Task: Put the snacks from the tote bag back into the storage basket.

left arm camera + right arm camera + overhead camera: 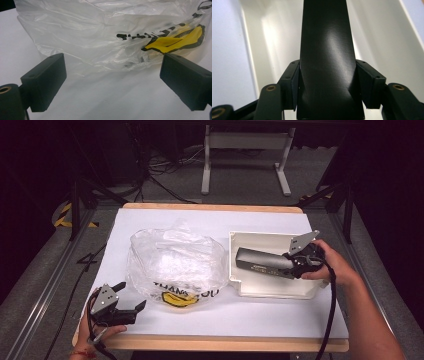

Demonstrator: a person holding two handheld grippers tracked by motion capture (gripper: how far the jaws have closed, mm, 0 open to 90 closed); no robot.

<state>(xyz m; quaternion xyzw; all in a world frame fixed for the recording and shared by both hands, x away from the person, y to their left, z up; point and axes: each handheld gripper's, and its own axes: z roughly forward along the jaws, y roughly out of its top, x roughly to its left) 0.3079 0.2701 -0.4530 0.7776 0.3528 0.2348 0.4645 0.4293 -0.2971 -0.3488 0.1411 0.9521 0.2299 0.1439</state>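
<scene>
Starting at the left of the high view, your left gripper (131, 296) rests near the front left corner of the one white table (280, 320), your hand behind it at the table's edge; its two jaws stand wide apart with nothing between them, pointing toward the bag. In the left gripper view those same two jaws frame bare white table surface, and the bag lies just beyond them without touching either pad. There is one clear plastic bag (175, 260), crumpled and lying flat in the middle of the table, with black lettering and one yellow mark (175, 41) along its near edge; the left gripper view also shows some small dark thing inside it near that edge, too blurred to tell what. To the right of the bag, just beside it, sits one shallow white tray (265, 292). Inside the tray you have one long black box (262, 261), lying lengthwise across it, its left end toward the bag. Your right gripper (296, 265) is clamped on the right end of that box: the right gripper view shows its two pads (295, 85) pressed against the box's two long sides, with the tray's pale walls running along both sides. Your right hand wraps the gripper body at the tray's right edge.
</scene>
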